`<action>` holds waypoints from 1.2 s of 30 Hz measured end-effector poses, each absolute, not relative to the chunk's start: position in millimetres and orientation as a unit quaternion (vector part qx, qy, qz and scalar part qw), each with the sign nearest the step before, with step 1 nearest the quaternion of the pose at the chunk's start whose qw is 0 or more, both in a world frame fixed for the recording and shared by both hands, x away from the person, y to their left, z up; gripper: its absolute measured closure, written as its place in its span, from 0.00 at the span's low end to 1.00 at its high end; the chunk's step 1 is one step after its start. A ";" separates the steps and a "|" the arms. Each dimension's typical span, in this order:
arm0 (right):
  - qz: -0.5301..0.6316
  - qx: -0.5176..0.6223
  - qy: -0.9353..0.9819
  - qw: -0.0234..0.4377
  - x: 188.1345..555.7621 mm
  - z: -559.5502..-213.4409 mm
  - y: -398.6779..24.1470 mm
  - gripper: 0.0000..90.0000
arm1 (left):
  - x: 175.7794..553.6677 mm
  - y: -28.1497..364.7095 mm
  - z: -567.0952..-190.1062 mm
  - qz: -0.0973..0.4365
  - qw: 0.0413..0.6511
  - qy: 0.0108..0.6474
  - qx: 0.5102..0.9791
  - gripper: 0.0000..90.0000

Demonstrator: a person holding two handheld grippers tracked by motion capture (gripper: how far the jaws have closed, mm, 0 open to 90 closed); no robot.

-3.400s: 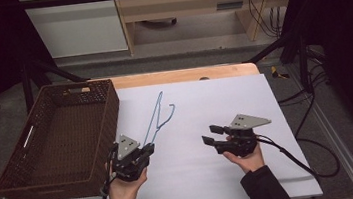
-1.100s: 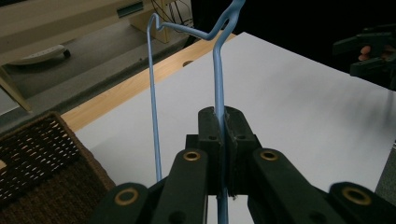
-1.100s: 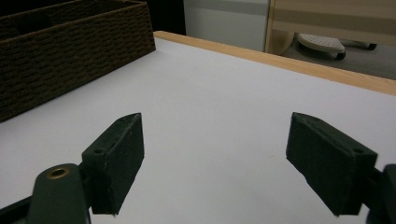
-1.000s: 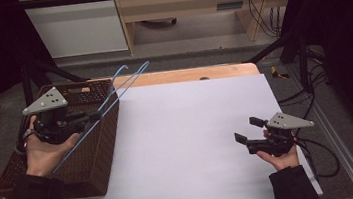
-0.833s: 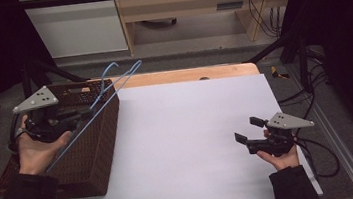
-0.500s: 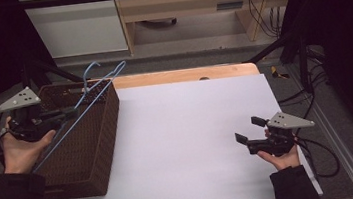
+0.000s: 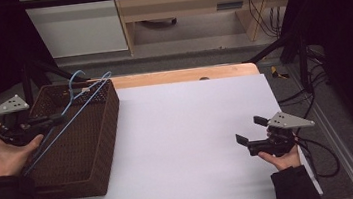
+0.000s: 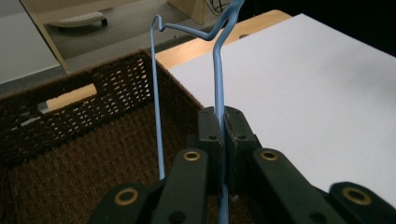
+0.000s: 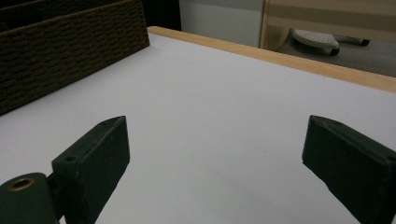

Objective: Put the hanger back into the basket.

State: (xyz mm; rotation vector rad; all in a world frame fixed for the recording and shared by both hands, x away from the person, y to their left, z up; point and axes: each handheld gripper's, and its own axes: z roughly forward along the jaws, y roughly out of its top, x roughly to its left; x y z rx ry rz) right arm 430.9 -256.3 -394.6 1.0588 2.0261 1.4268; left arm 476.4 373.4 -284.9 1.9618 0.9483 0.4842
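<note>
Bare white tabletop (image 7: pixel 188 128) beside basket (image 7: pixel 90 154); left tool (image 8: pixel 219 126) clamping blue hanger (image 8: pixel 217 70), right tool (image 7: pixel 252 132) wide apart.

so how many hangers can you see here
1. The blue wire hanger is clamped in the left gripper and held slanting over the wicker basket at the table's left side. Part of the basket's inside is hidden, so another could lie there.
</note>
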 end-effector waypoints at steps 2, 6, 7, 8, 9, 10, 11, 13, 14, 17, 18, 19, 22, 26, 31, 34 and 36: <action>0.515 0.383 0.734 0.222 431.2 -394.9 -256.0 0.08 | 477.3 377.9 -288.6 0.194 0.437 0.385 0.789 0.97; 0.515 0.384 0.734 0.223 431.1 -394.9 -256.0 0.08 | 480.5 387.3 -299.0 0.194 0.426 0.399 0.788 0.97; 0.515 0.384 0.734 0.223 431.0 -394.8 -256.1 0.08 | 481.1 388.4 -301.3 0.193 0.423 0.401 0.789 0.97; 0.514 0.384 0.733 0.223 431.0 -394.7 -256.3 0.08 | 481.8 389.4 -303.7 0.194 0.418 0.402 0.791 0.97; 0.514 0.385 0.733 0.223 430.9 -394.6 -256.3 0.08 | 482.6 390.4 -307.3 0.195 0.413 0.405 0.792 0.97; 0.514 0.385 0.733 0.223 430.8 -394.5 -256.4 0.08 | 483.3 391.4 -311.0 0.194 0.408 0.408 0.794 0.97; 0.514 0.386 0.733 0.222 430.5 -394.4 -256.4 0.08 | 484.0 392.7 -315.5 0.192 0.403 0.409 0.796 0.97; 0.514 0.386 0.733 0.223 430.5 -394.3 -256.9 0.08 | 484.7 393.5 -322.2 0.190 0.398 0.412 0.797 0.97; 0.514 0.386 0.733 0.223 430.5 -394.3 -256.9 0.08 | 485.3 393.9 -325.8 0.189 0.395 0.413 0.799 0.97; 0.514 0.386 0.733 0.224 430.8 -394.6 -256.5 0.08 | 487.5 392.2 -337.0 0.190 0.382 0.412 0.805 0.97; 0.513 0.385 0.734 0.225 431.1 -394.9 -256.3 0.08 | 488.5 390.9 -340.4 0.191 0.378 0.412 0.806 0.97; 0.512 0.385 0.734 0.225 431.1 -395.1 -256.1 0.08 | 489.5 389.6 -343.7 0.193 0.374 0.413 0.808 0.97; 0.512 0.385 0.734 0.225 430.9 -394.8 -256.4 0.08 | 492.4 386.3 -354.2 0.192 0.358 0.417 0.813 0.97; 0.513 0.388 0.733 0.223 430.3 -394.4 -256.6 0.08 | 494.4 383.4 -367.7 0.198 0.332 0.418 0.822 0.96; 0.511 0.385 0.735 0.224 431.0 -395.3 -255.4 0.08 | 495.7 382.6 -376.1 0.196 0.303 0.428 0.828 0.94; 0.511 0.385 0.735 0.224 430.8 -395.0 -255.6 0.08 | 494.3 385.5 -375.1 0.194 0.309 0.433 0.824 0.84; 0.513 0.385 0.734 0.224 430.4 -394.4 -256.2 0.08 | 490.8 387.3 -370.8 0.195 0.331 0.442 0.811 0.78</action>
